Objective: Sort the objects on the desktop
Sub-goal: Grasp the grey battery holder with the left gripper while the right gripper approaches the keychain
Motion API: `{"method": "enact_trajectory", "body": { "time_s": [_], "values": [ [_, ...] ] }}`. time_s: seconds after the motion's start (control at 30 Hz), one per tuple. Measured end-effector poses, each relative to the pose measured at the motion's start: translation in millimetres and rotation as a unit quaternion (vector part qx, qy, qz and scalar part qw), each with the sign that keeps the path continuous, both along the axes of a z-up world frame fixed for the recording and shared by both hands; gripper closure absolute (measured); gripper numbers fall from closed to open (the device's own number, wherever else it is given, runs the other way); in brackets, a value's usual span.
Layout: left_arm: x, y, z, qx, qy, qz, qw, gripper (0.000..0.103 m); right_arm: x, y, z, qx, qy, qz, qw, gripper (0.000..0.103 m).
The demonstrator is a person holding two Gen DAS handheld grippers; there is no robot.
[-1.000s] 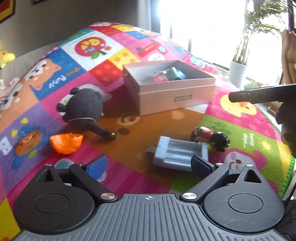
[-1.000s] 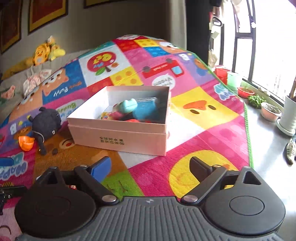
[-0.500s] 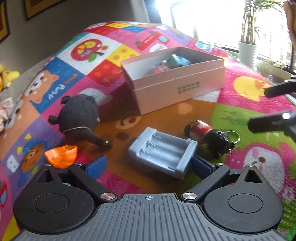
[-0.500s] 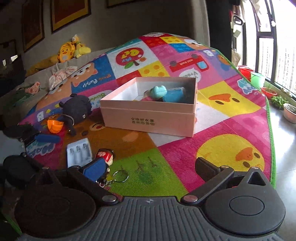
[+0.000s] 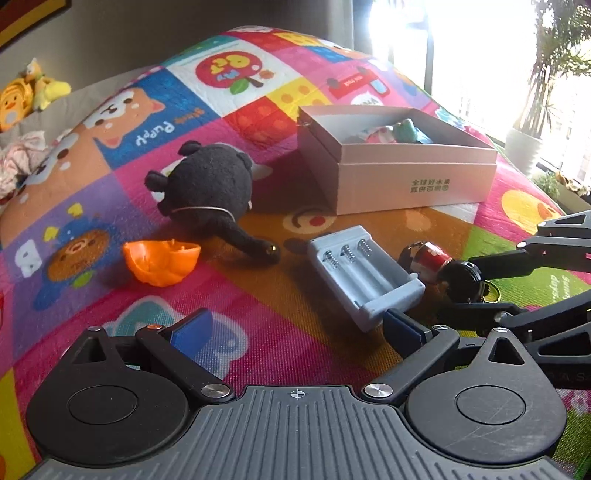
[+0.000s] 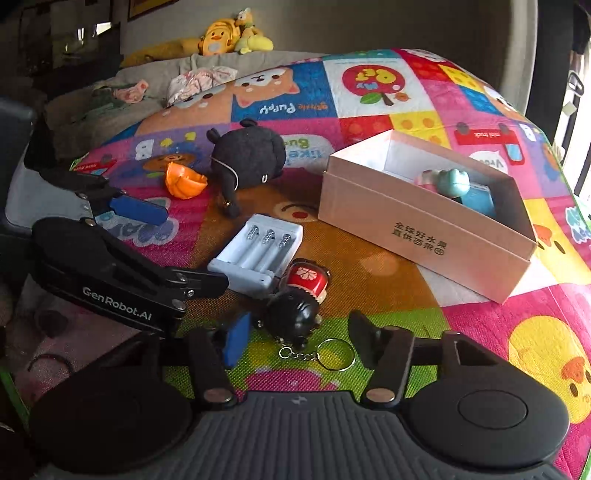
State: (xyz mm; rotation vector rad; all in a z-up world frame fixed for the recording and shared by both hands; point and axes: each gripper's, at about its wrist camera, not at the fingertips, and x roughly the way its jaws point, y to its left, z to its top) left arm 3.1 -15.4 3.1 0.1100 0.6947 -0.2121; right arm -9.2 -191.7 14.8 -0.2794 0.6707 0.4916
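On the colourful play mat lie a grey battery holder [image 5: 364, 271] [image 6: 258, 251], a doll keychain with a black head and red body [image 5: 441, 267] [image 6: 297, 299], an orange shell piece [image 5: 160, 260] [image 6: 184, 181] and a black plush toy [image 5: 210, 188] [image 6: 247, 158]. An open pink box [image 5: 413, 181] [image 6: 424, 236] holds a few toys. My left gripper [image 5: 295, 326] is open, just short of the battery holder. My right gripper [image 6: 299, 339] is open, its fingers on either side of the keychain's head and ring.
Yellow plush toys [image 6: 229, 35] and crumpled cloth [image 6: 199, 79] lie beyond the mat's far edge. A potted plant [image 5: 524, 144] stands by the bright window on the right. The left gripper's arm [image 6: 110, 284] crosses close to the right gripper's left finger.
My right gripper has swung left and down to the keychain, which now sits between its fingers. My left gripper has moved closer to the battery holder.
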Motion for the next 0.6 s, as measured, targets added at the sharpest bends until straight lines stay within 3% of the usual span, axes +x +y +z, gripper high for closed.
{"method": "enact_trajectory", "body": {
  "time_s": [0.2,0.33,0.4,0.43,0.6],
  "values": [
    [-2,4,0,-0.019,-0.001,-0.012,0.9997,0.002,16,-11,8,-0.063,-0.067,-0.066,0.994,0.064],
    [-2,-2,2,-0.017,-0.003,-0.039,0.9991,0.002,30,-42,8,-0.064,-0.057,-0.131,0.988,0.061],
    [2,-9,4,-0.012,-0.011,-0.063,0.9979,0.002,32,-61,10,-0.032,-0.037,-0.158,0.986,0.031],
    [5,-14,6,-0.006,-0.019,-0.077,0.9968,0.002,31,-73,10,-0.005,-0.025,-0.171,0.985,0.024],
    [34,-32,7,0.0,-0.034,-0.117,0.9925,0.001,21,-105,1,0.078,0.03,-0.193,0.978,0.013]
  ]
}}
